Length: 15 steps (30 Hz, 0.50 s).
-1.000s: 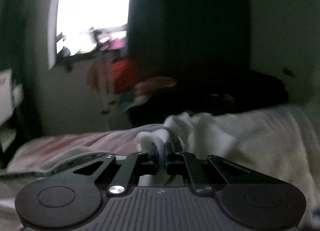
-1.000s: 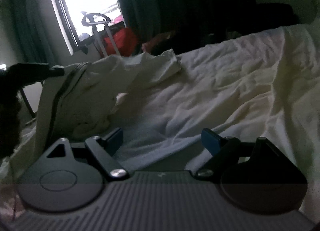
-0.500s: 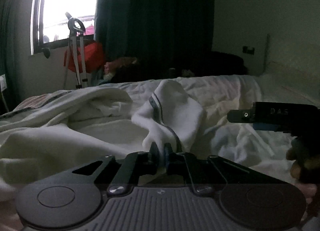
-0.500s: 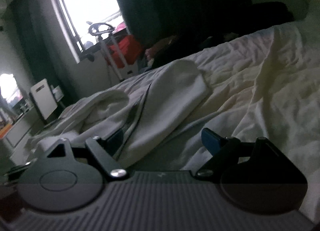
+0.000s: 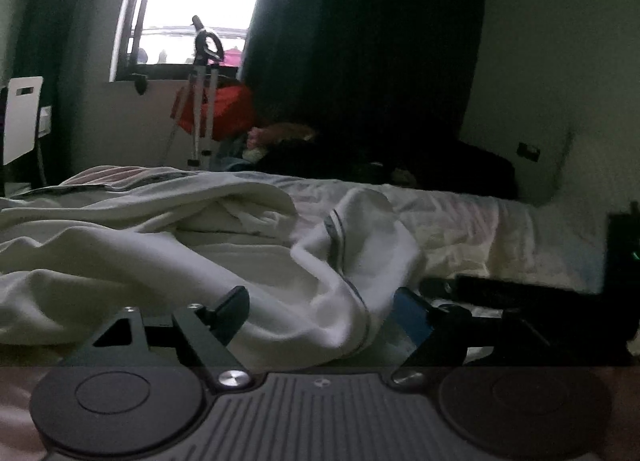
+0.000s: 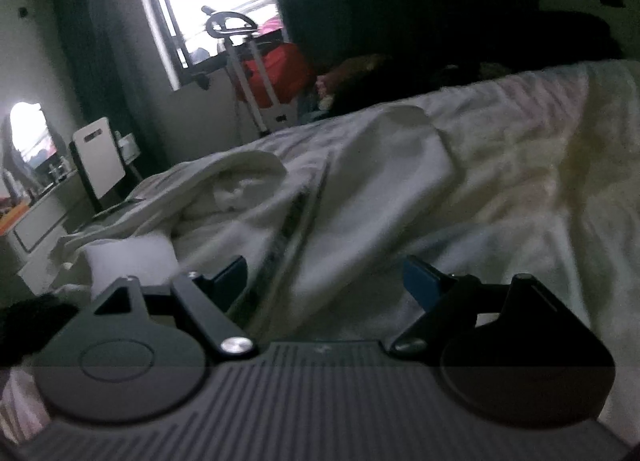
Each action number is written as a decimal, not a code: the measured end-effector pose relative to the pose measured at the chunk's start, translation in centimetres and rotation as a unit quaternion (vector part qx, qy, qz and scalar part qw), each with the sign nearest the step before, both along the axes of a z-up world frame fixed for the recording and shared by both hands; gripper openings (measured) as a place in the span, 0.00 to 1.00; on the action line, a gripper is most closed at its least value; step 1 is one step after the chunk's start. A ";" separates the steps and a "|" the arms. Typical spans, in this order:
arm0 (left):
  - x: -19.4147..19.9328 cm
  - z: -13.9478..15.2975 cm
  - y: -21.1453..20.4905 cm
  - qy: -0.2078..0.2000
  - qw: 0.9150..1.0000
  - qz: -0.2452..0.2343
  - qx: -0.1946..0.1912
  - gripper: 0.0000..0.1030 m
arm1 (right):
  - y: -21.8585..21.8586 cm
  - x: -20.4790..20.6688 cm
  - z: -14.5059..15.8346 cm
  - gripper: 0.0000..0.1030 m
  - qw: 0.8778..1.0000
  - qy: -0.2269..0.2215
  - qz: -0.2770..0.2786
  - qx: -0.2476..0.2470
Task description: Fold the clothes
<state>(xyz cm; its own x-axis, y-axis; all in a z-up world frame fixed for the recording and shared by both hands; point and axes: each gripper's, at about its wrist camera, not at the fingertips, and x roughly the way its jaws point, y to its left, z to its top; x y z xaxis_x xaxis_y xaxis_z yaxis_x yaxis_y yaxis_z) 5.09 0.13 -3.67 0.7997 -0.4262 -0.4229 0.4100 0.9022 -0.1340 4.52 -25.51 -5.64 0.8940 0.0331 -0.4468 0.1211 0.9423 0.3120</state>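
A white garment with a dark striped edge (image 5: 352,261) lies crumpled on the bed, one fold reaching between the fingers of my left gripper (image 5: 320,313). The left gripper is open, its jaws spread apart around the cloth without pinching it. In the right wrist view the same garment (image 6: 360,201) stretches across the bed with its dark stripe running toward my right gripper (image 6: 324,281). The right gripper is open and empty, low over the cloth. The right gripper's dark body (image 5: 520,293) shows at the right of the left wrist view.
The bed sheet (image 6: 540,189) is pale and wrinkled. Behind the bed are a bright window (image 5: 200,1), a dark curtain (image 5: 360,41), a red bag on a stand (image 5: 216,113) and a dark heap of things (image 5: 400,165). A white chair (image 6: 100,161) stands at the left.
My left gripper was shut on the white garment's edge and has opened, letting it drop onto the bed. The right gripper stayed open and moved lower over the cloth.
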 end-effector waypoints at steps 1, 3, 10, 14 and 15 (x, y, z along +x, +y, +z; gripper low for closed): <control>0.2 0.1 0.3 0.002 1.000 0.005 0.000 0.79 | 0.1 1.0 0.3 0.84 1.000 0.001 0.005 -0.003; 0.8 0.2 0.9 0.011 1.000 0.015 -0.006 0.79 | 0.6 3.9 0.7 0.84 1.000 0.008 0.006 -0.015; 4.4 -0.8 4.3 0.040 0.996 0.077 -0.038 0.79 | 2.2 17.8 0.1 0.81 0.995 0.075 -0.010 -0.069; 7.2 -2.5 6.0 0.063 0.990 0.118 -0.043 0.79 | 2.7 24.8 -1.4 0.81 0.991 0.101 -0.029 -0.089; 7.8 -2.9 6.3 0.070 0.989 0.121 -0.045 0.79 | 2.9 26.2 -2.2 0.81 0.986 0.117 -0.038 -0.110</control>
